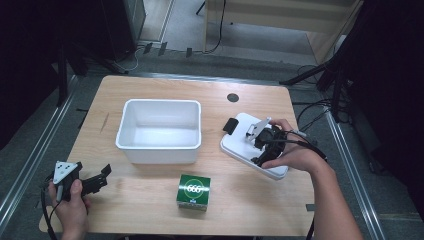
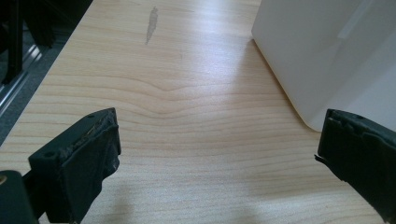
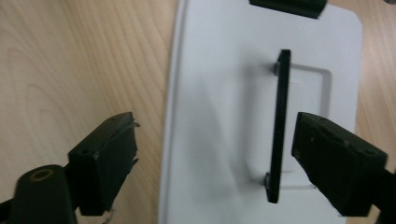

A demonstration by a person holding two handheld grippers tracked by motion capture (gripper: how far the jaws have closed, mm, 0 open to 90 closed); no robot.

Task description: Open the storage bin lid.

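A white lid (image 1: pixel 239 147) lies flat on the table at the right, with a black clasp (image 1: pixel 229 125) at its far-left end. My right gripper (image 1: pixel 256 148) hovers over it, held in a hand. In the right gripper view my right gripper (image 3: pixel 215 140) is open. The lid's thin black handle (image 3: pixel 279 126) stands between the jaws, near the right one, and no pad touches it. An open white tub (image 1: pixel 159 131) sits mid-table. My left gripper (image 1: pixel 103 177) rests at the front left, open and holding nothing. In its own view my left gripper (image 2: pixel 217 144) faces bare wood beside the tub wall (image 2: pixel 317 51).
A green box (image 1: pixel 193 192) with white print stands near the front edge, between the two hands. A small dark round mark (image 1: pixel 232 97) sits at the table's far side. Cables and dark stands surround the table (image 1: pixel 150 210) on the floor.
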